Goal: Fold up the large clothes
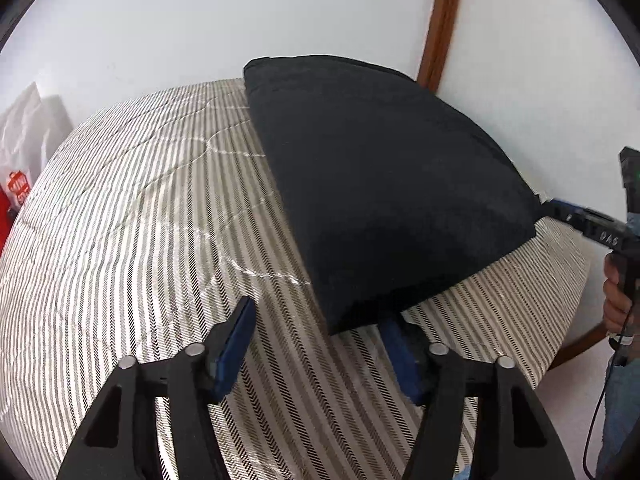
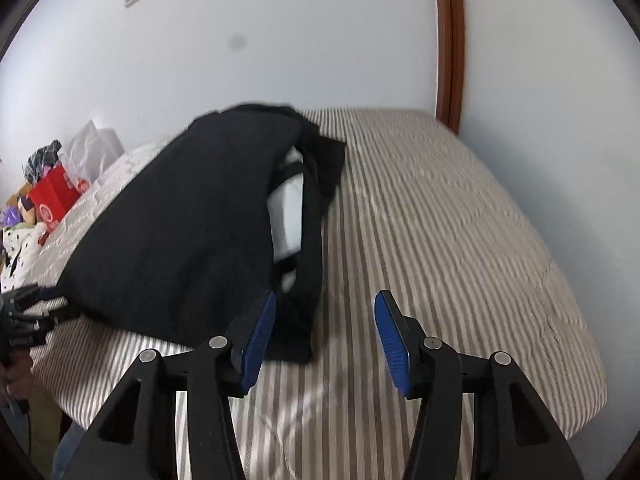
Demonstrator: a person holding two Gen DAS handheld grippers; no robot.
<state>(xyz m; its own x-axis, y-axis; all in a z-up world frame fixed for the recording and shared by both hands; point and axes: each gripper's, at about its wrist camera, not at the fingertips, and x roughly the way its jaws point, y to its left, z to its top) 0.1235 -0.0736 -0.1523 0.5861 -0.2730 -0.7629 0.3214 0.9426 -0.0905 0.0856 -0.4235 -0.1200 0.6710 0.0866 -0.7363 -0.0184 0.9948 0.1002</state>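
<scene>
A folded black garment [image 1: 384, 184] lies on the striped bed cover [image 1: 140, 208]. My left gripper [image 1: 316, 320] is open at the garment's near corner, its right finger partly under the cloth edge. In the right wrist view the garment [image 2: 192, 232] shows white patches along its folded side. My right gripper [image 2: 325, 316] is open just right of the garment's near corner, its left finger beside the cloth. The right gripper also shows in the left wrist view [image 1: 568, 214] at the garment's far right corner, and the left gripper shows in the right wrist view [image 2: 28, 312] at the left.
The bed [image 2: 460, 216] stands against a white wall with a brown wooden door frame [image 2: 450, 40]. A red bag [image 2: 52, 196], white plastic bags and other clutter lie beyond the bed's far left side. The person's hand [image 1: 618, 300] holds the right gripper.
</scene>
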